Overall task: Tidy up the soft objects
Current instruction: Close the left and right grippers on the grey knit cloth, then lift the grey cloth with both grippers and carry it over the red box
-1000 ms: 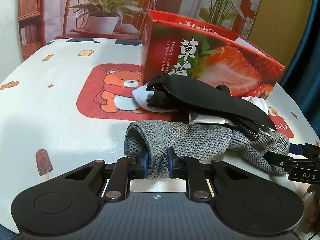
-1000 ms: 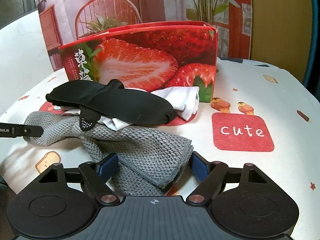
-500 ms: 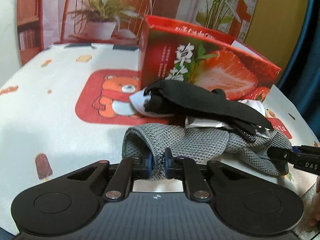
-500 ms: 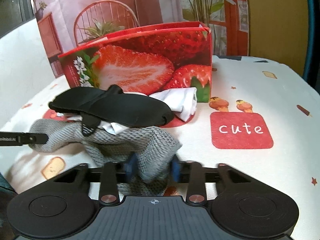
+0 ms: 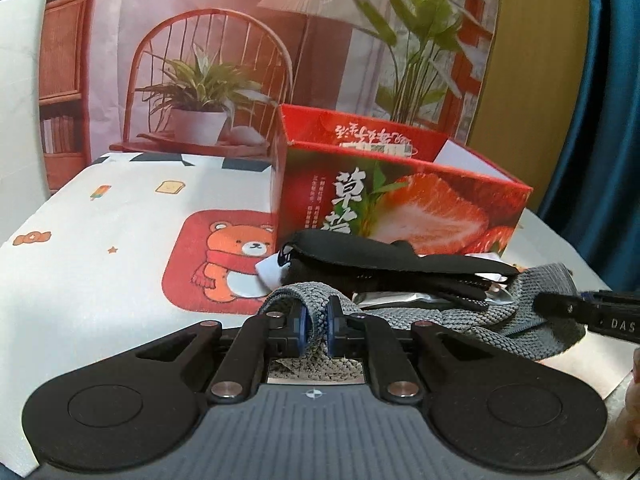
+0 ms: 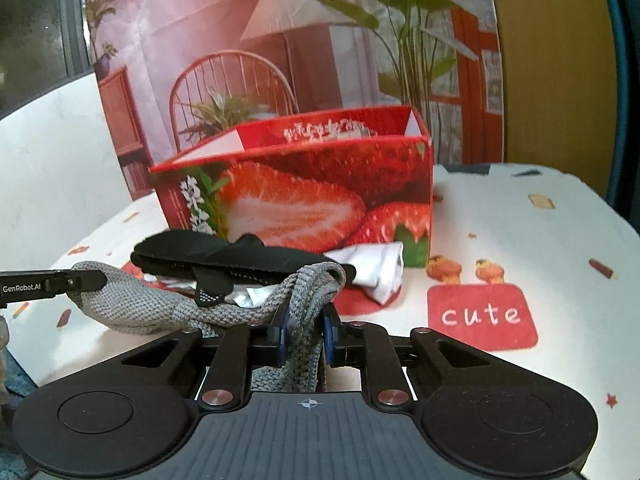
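Note:
A grey knitted cloth (image 5: 472, 316) hangs stretched between both grippers, lifted off the table. My left gripper (image 5: 314, 330) is shut on its left end. My right gripper (image 6: 304, 334) is shut on its right end (image 6: 308, 292). A black eye mask (image 5: 384, 264) rides on top of the cloth, also seen in the right wrist view (image 6: 224, 260). A white cloth (image 6: 376, 268) lies on the table by the open red strawberry box (image 5: 400, 200), which also shows in the right wrist view (image 6: 304, 196).
The table has a white cloth with cartoon prints, a bear patch (image 5: 224, 260) at the left and a red "cute" patch (image 6: 480, 316) at the right. A printed backdrop stands behind the table. The box is open at the top.
Both grippers closed on the grey cloth's ends and raised it. The cloth now hangs bunched between them, with the eye mask carried up on it.

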The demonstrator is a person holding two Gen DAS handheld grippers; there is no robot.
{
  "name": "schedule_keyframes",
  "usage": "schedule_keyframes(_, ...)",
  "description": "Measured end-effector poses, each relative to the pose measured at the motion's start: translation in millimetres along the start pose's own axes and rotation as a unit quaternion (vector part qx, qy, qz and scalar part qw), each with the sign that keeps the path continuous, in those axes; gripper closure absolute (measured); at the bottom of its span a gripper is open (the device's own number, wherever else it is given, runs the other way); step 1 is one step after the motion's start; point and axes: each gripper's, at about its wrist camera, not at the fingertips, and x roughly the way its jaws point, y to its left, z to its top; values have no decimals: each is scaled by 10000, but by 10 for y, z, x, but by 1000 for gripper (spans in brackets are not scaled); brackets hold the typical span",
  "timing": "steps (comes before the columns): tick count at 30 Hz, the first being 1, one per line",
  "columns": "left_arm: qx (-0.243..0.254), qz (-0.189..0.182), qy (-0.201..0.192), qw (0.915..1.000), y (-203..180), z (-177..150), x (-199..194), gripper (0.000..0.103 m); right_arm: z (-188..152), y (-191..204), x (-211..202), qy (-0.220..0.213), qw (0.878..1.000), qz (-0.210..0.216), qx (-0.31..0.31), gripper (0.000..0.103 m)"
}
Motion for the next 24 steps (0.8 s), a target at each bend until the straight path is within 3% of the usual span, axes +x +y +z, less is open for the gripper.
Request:
schedule_keyframes(19, -80, -88, -328, 9994, 15, 25, -121, 93, 156, 29, -151, -319, 9993, 122, -125, 88)
schedule_keyframes(24, -53, -164, -526, 9985, -8, 137, -239, 93, 247, 45, -280, -604, 9979, 165, -168, 92)
